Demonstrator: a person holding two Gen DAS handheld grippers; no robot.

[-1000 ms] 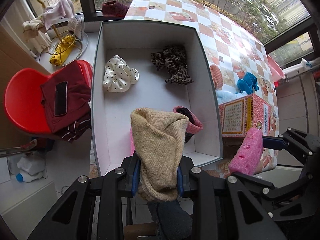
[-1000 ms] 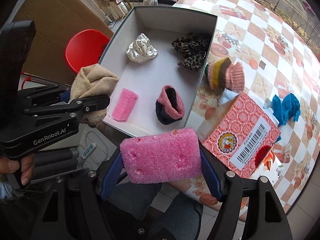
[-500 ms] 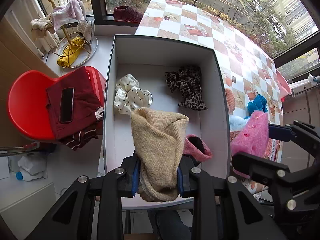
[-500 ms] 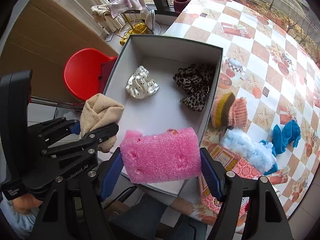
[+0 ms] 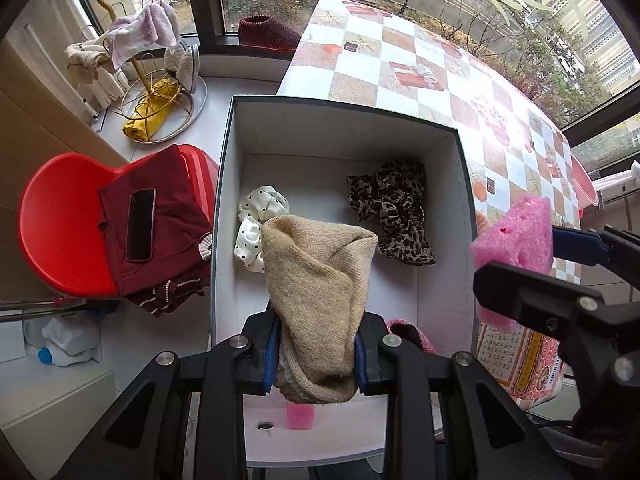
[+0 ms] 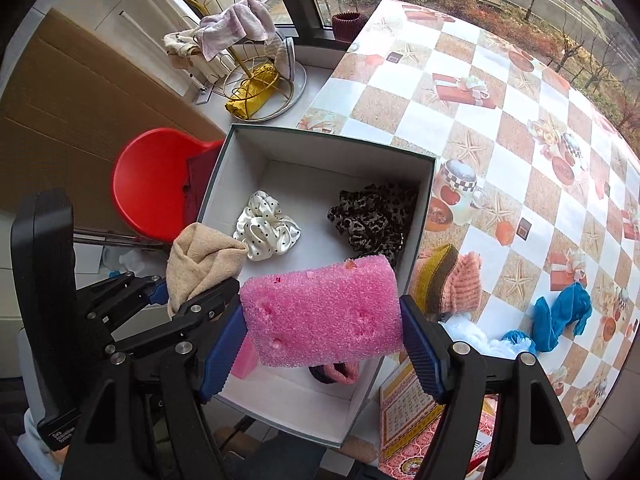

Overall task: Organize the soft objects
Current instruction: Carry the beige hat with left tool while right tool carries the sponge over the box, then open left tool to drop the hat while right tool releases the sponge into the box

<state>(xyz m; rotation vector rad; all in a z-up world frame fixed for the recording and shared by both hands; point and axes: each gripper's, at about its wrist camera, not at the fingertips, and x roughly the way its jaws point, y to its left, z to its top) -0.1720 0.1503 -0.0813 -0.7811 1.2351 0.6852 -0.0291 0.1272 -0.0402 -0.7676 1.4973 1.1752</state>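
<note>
My left gripper point(image 5: 316, 354) is shut on a beige knit cloth point(image 5: 320, 280) and hangs over the near half of the white box point(image 5: 348, 136). My right gripper point(image 6: 322, 338) is shut on a pink sponge point(image 6: 324, 314), held above the box's right side. In the box lie a white dotted scrunchie point(image 6: 266, 230), a leopard scrunchie point(image 5: 394, 210), a small pink sponge point(image 5: 300, 416) and a pink-and-dark knit piece point(image 6: 336, 372). The left gripper with the beige cloth point(image 6: 200, 264) also shows at the left of the right wrist view.
On the checked tablecloth point(image 6: 520, 120) right of the box lie a yellow-and-pink knit piece point(image 6: 448, 280), a blue cloth point(image 6: 560, 316), a white fluffy thing point(image 6: 472, 330) and a red patterned carton point(image 6: 416, 420). A red chair point(image 5: 60, 224) with clothes and a phone stands left.
Both grippers have travelled forward over the box with their loads still held. The box contents now lie closer beneath them; the carton has slid toward the lower right of both views.
</note>
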